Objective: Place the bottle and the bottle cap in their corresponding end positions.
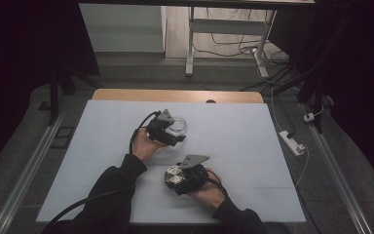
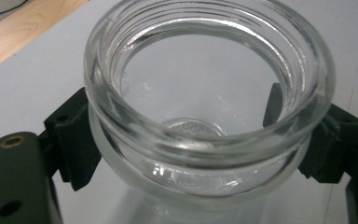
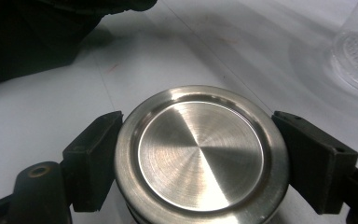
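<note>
A clear glass jar [image 1: 180,126] with a threaded open mouth is near the middle of the table. My left gripper [image 1: 172,132] is shut on it, and its black pads [image 2: 74,140] press on the jar [image 2: 209,156] just under the rim from both sides. Nearer the front edge, my right gripper [image 1: 176,179] is shut on a round brushed-steel lid [image 1: 174,175]. In the right gripper view the lid [image 3: 200,149] lies flat between the two pads [image 3: 95,158], close over the table. The jar's mouth is uncovered and the jar looks empty.
A pale blue-grey mat [image 1: 253,146] covers the table, with a wooden strip [image 1: 175,95] along the far edge. A white power strip [image 1: 292,142] and cables lie on the floor at right. Desk legs [image 1: 191,44] stand beyond the table. A dark sleeve [image 3: 28,37] lies at the right gripper view's upper left.
</note>
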